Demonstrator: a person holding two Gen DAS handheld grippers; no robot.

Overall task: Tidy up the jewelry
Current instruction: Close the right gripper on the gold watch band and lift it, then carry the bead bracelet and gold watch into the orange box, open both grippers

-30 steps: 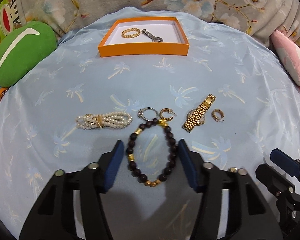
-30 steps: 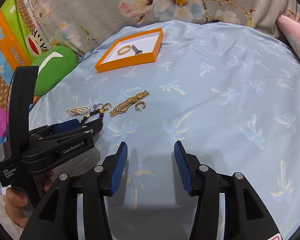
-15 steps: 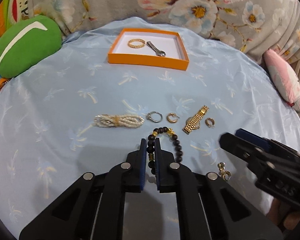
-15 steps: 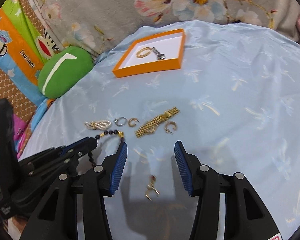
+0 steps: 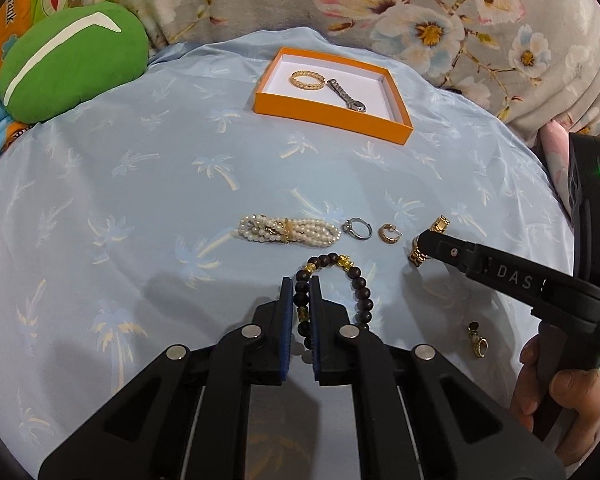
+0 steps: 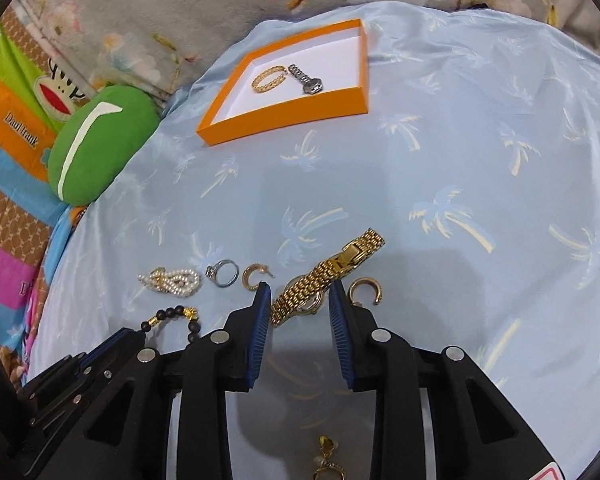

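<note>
The pickup step is in hand on both sides. The left tongs (image 5: 300, 294) are clamped on one side of the dark bead bracelet (image 5: 342, 282), whose loop lies on the blue cloth (image 5: 172, 168) at about 1 o'clock from the tips. The right tongs (image 6: 299, 301) stand apart, straddling the gold watch (image 6: 324, 276), whose band runs out toward 1 o'clock. As I judge it, the next move calls for the right pair to close on the watch band, then for both pieces to be carried up to the orange box (image 5: 324, 114) at 12 o'clock and released inside. Counted: one box, already holding one gold chain bracelet (image 5: 307, 79) and one silver watch (image 5: 346, 95); on the cloth, one pearl bracelet (image 5: 288, 231), one silver ring (image 5: 357, 229), two gold hoop earrings (image 6: 253, 275), one gold watch, one bead bracelet, and one small drop earring (image 5: 478, 338) near the right tool.
</note>
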